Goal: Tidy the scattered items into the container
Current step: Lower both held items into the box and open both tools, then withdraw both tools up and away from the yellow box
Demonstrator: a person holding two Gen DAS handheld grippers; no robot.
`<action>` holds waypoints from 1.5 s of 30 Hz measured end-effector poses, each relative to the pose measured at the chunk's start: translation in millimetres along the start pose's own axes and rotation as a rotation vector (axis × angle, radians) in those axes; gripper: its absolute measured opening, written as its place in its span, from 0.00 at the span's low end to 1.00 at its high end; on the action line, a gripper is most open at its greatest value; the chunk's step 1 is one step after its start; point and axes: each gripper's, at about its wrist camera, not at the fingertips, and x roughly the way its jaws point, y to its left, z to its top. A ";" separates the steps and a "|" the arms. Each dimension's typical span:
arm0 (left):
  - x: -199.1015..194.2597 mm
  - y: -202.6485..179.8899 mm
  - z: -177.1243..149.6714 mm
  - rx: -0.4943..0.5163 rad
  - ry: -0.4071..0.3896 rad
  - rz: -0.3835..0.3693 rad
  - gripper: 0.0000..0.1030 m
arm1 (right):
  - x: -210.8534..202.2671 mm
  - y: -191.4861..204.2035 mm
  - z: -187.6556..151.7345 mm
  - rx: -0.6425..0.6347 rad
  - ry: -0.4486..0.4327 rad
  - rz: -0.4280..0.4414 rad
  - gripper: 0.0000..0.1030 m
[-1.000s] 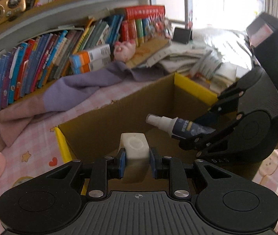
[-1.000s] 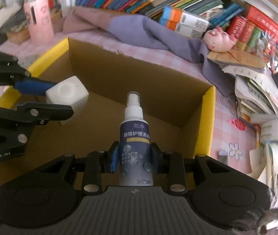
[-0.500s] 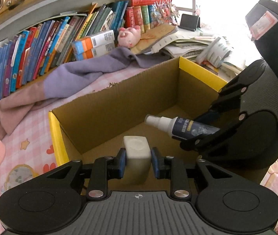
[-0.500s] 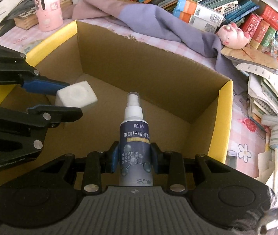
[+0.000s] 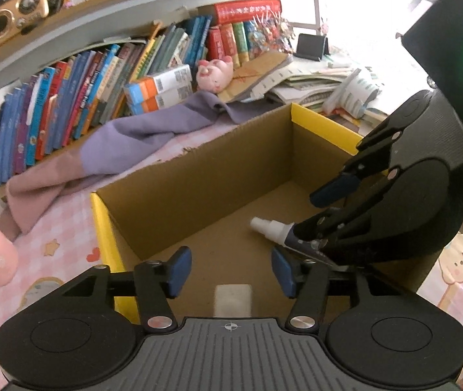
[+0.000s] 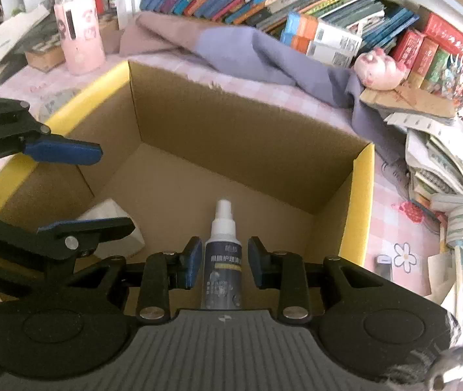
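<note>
Left wrist view showed the left gripper (image 5: 231, 262) low over the near end of the box (image 5: 198, 176), its fingers opening. Nothing was between them. The block (image 5: 233, 299) lay released on the box floor directly below the gap, and no pad touched it.

The right wrist view showed the right gripper (image 6: 221, 260) with its fingers set narrow on either side of the bottle (image 6: 223, 254). I saw a sliver of box floor between the bottle and the right-hand pad, so I read the fingers as no longer clamping it. The bottle's base was hidden under the gripper body. I judged that the bottle was lying on the floor or dropping onto it, nozzle towards the far wall.

I judged the step in hand to be release and withdrawal. Procedure as I would run it:

1. Let the left fingers finish opening before moving that hand, so that no pad drags the block.
2. Confirm that the bottle is free of both right pads. A round bottle may roll, so I would not brush it.
3. Lift each gripper straight up until the fingers clear the yellow rim. Only then move out over the table (image 5: 68, 228).
4. Keep the grippers apart. They stood close together inside the box, with the left fingers just beside the bottle.
</note>
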 end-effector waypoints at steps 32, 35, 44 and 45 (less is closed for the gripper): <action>-157.4 51.0 -51.4 -0.203 -0.290 0.059 0.85 | -151.3 81.4 -43.8 0.255 -0.426 -0.205 0.30; -166.0 53.8 -63.8 -0.205 -0.284 0.053 0.86 | -156.0 92.8 -53.9 0.284 -0.421 -0.220 0.30; -186.3 61.7 -107.9 -0.257 -0.245 0.045 0.86 | -162.7 127.8 -89.8 0.383 -0.399 -0.294 0.35; -188.1 63.0 -113.0 -0.261 -0.239 0.049 0.86 | -162.9 131.5 -94.7 0.399 -0.399 -0.305 0.35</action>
